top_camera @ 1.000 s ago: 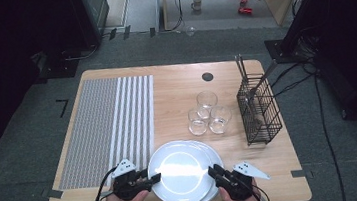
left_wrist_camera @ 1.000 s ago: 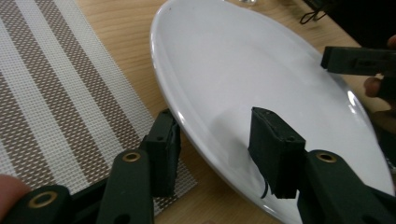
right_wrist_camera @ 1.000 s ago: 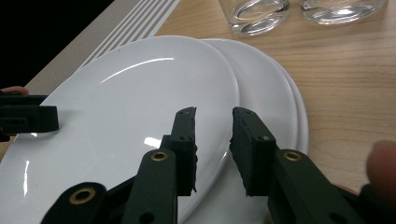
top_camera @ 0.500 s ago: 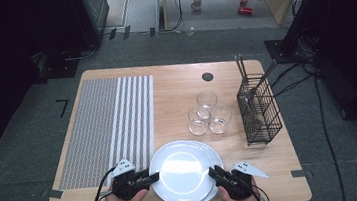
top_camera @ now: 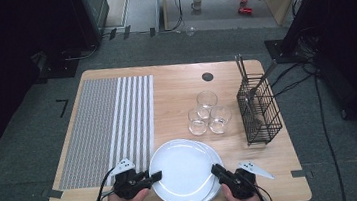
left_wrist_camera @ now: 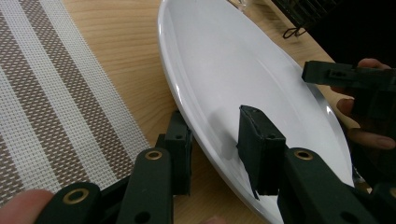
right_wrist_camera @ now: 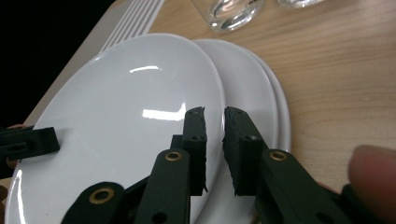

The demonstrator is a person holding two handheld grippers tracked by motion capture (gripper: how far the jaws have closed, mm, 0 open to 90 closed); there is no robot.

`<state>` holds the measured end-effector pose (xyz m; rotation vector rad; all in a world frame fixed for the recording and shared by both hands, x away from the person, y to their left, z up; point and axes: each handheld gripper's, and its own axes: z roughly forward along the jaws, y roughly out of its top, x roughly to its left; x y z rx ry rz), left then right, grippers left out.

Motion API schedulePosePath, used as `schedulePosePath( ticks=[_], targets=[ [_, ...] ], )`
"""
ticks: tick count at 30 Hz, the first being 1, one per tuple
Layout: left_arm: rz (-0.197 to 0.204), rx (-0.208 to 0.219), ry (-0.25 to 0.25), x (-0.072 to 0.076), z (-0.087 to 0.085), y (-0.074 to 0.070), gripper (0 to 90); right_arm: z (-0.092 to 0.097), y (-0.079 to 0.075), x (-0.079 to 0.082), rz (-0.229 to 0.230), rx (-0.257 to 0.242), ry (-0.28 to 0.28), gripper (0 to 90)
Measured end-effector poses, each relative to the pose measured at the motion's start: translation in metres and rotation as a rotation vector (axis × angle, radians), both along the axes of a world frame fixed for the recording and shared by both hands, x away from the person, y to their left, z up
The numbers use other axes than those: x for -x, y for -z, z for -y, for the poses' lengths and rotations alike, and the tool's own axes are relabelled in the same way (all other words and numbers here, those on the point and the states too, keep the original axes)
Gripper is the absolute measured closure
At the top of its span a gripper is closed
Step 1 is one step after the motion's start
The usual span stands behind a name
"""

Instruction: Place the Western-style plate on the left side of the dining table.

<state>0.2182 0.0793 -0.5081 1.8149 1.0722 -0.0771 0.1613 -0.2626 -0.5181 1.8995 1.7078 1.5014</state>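
top plate: round glossy white ceramic plate (top_camera: pixel 183 170), uppermost of a stack at the table's near edge, roughly 6 o'clock on the tabletop; shifted toward 9 o'clock off the plates beneath.
stack below: more white plates (right_wrist_camera: pixel 261 100) peek out at the 3 o'clock side of the top one, flat on the light wooden table (top_camera: pixel 180 85).
left gripper: black two-jaw left gripper (left_wrist_camera: pixel 219 137) straddles the top plate's 9 o'clock rim, one jaw under, one over; jaws have just been closing, rim between them; a gap is still visible at the lower jaw, so not yet a firm pinch.
right gripper: black two-jaw right gripper (right_wrist_camera: pixel 215 135) at the 3 o'clock rim; jaws have just been closing and now stand nearly together on the thin edge, pinching it as far as I can tell.
change: since a second ago both hands kept their place; only the jaws narrowed.
meaning: judged as the grasp step before lifting the top plate off; lift not begun.
around: three clear drinking glasses (top_camera: pixel 208 112) at 1 o'clock of the plates; black wire basket (top_camera: pixel 259 109) at 2 o'clock; grey-and-white striped woven placemat (top_camera: pixel 109 128) at 10 o'clock.
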Motion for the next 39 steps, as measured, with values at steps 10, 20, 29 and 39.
schedulePosePath(
  ticks=[10,20,29,39],
  targets=[
    [0.041,-0.074,-0.012,0.001,0.012,0.001,71.8,-0.013,-0.008,0.004,0.098,0.014,-0.071,78.3],
    [0.001,-0.044,0.04,0.001,0.014,0.006,57.2,0.02,-0.006,0.002,0.058,0.142,0.064,76.1],
    [-0.011,-0.052,0.043,0.001,0.015,0.007,54.8,0.014,-0.003,0.001,0.048,0.143,0.051,75.1],
    [-0.024,-0.062,0.05,0.001,0.016,0.009,53.6,0.005,-0.003,0.003,0.067,0.142,0.021,74.5]
  ],
)
